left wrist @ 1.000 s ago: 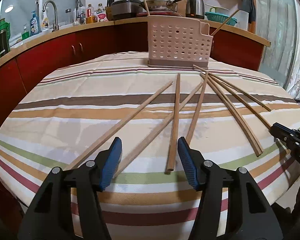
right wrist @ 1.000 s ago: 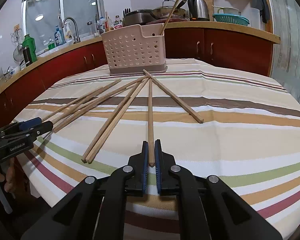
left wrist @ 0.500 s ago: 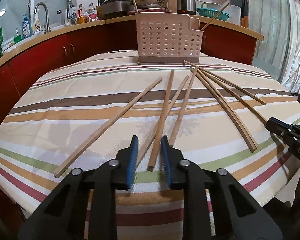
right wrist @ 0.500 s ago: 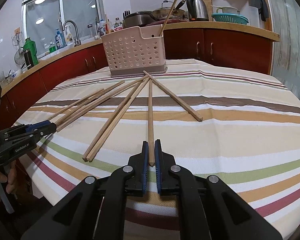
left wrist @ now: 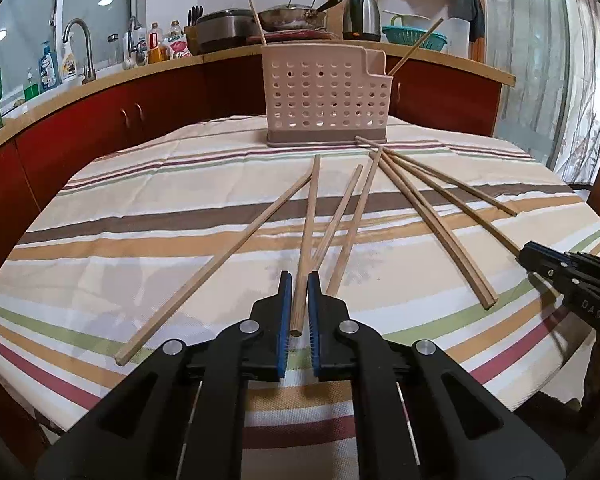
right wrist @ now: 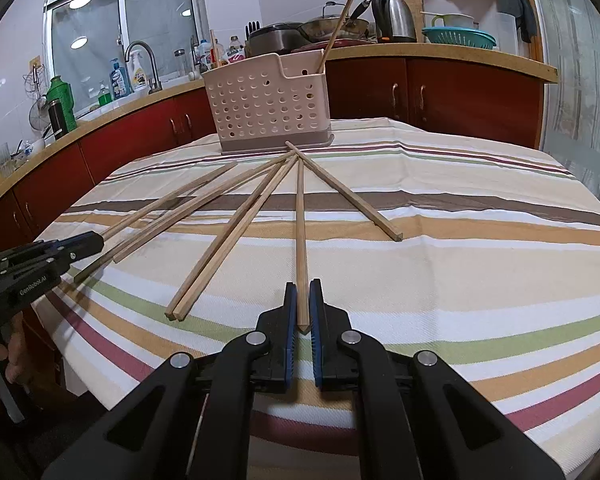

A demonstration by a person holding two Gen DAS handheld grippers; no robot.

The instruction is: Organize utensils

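Several wooden chopsticks lie fanned out on the striped tablecloth point(left wrist: 140, 240) in front of a pink perforated utensil holder point(left wrist: 326, 98), which also shows in the right wrist view point(right wrist: 268, 106) with two chopsticks standing in it. My left gripper point(left wrist: 299, 280) is shut on the near end of one chopstick point(left wrist: 307, 232). My right gripper point(right wrist: 302, 287) is shut on the near end of another chopstick point(right wrist: 300, 224). Both held chopsticks still rest along the cloth. Each gripper shows at the edge of the other's view, the right one point(left wrist: 540, 258) and the left one point(right wrist: 88, 242).
A pair of chopsticks point(right wrist: 228, 240) lies left of my right gripper, a single one point(right wrist: 344, 194) to its right. A long chopstick point(left wrist: 216, 266) lies left of my left gripper. Red cabinets and a cluttered counter point(left wrist: 420, 52) ring the table.
My left gripper moved forward and closed from wide open onto a chopstick's near end. My right gripper stayed shut on its chopstick, hardly moving.
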